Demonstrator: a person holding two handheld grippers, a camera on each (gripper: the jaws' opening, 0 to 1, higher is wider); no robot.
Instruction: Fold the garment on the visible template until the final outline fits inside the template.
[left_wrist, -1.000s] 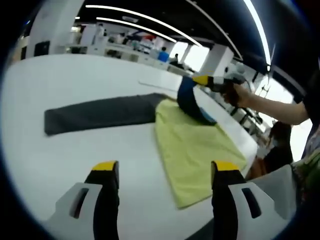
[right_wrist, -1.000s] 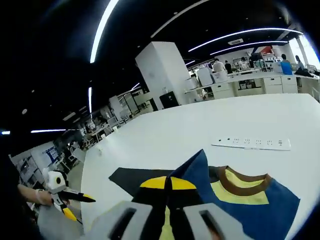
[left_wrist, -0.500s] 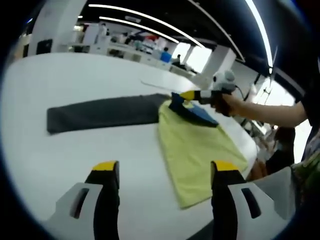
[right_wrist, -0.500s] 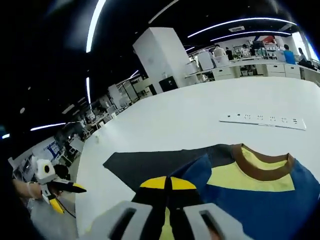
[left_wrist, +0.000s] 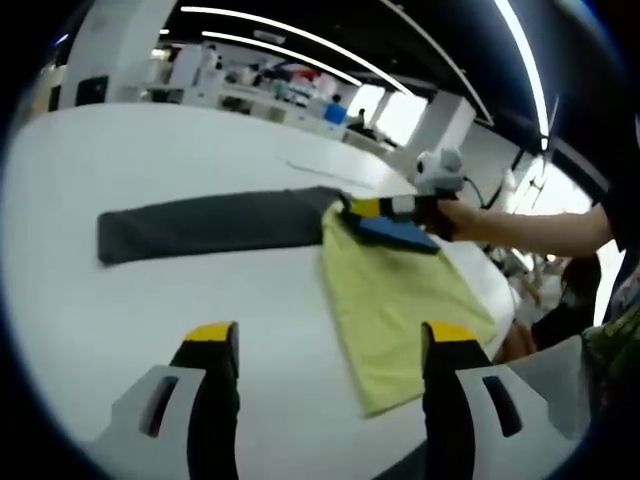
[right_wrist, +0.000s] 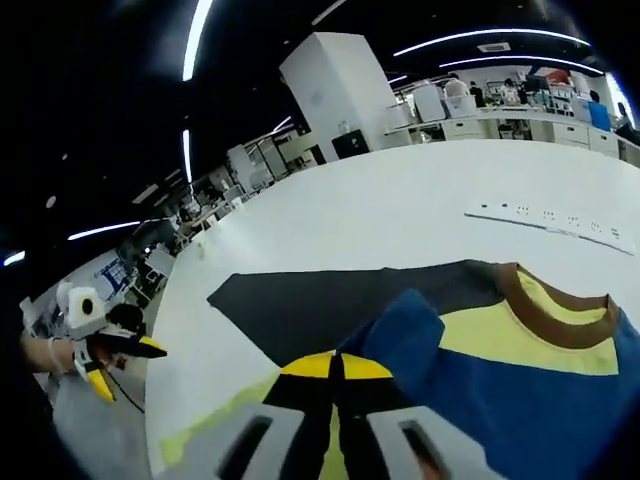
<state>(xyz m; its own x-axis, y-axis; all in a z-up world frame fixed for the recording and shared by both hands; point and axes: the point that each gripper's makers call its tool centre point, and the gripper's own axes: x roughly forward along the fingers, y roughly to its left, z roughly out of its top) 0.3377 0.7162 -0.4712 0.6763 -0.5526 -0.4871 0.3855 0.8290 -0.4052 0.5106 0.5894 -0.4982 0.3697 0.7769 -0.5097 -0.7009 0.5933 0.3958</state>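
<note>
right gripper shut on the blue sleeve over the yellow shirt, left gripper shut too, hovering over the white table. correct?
Not quite: the left gripper is open, its jaws wide apart and holding nothing, as the left gripper view shows. The rest stands: the right gripper is shut on the blue sleeve over the yellow shirt, above the white table.

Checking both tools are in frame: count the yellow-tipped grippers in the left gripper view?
2: the left gripper at the bottom, open; the right gripper at right, shut on the garment.

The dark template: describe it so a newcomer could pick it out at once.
Start at the big white table. On it lies the yellow-green garment, whose blue part the right hand-held gripper pinches. The dark template is the long flat charcoal strip reaching out from under the garment's collar end, the only dark, flat, plain shape there.
</note>
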